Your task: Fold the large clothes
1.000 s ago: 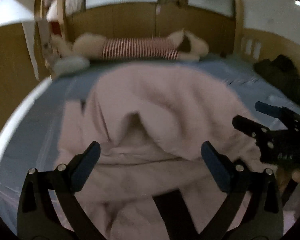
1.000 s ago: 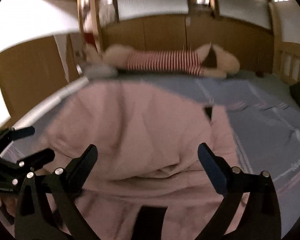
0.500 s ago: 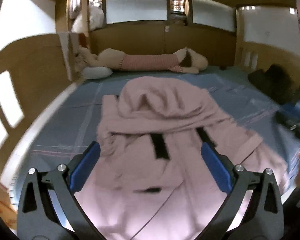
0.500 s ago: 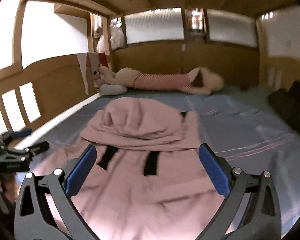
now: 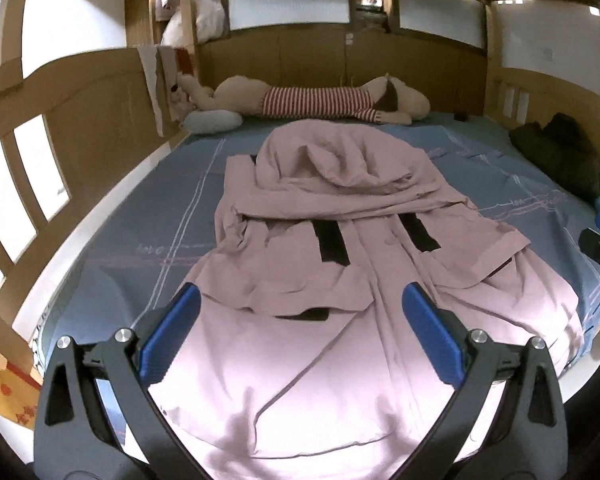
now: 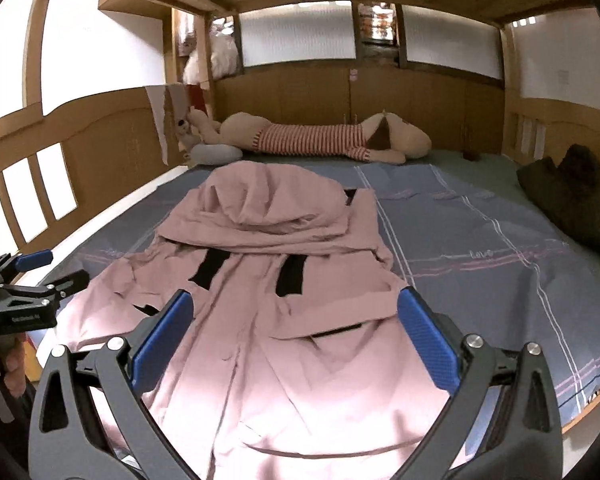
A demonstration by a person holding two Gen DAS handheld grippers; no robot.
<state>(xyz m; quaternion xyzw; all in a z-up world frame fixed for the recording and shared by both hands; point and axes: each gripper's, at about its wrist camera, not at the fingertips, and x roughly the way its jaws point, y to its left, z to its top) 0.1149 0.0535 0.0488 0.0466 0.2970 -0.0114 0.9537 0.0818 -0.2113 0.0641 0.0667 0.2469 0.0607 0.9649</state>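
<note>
I'm holding both grippers above the near end of the pink hooded garment [image 5: 340, 240], which is lying spread lengthwise on the blue bedsheet [image 5: 140, 216], hood toward the plush toy [image 5: 320, 102]. Left gripper [image 5: 300, 336] jaws are gaping wide, gripping nothing. Right gripper [image 6: 296, 336] likewise spread, empty.

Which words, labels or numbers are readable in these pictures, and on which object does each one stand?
"Love": stitched on the blue bedsheet; in the left wrist view it shows again, less sharp.
White print on the left gripper body: too small to read.
Red marks on the yellow bag: blurred, unreadable.
Pink coat: no text visible.
</note>
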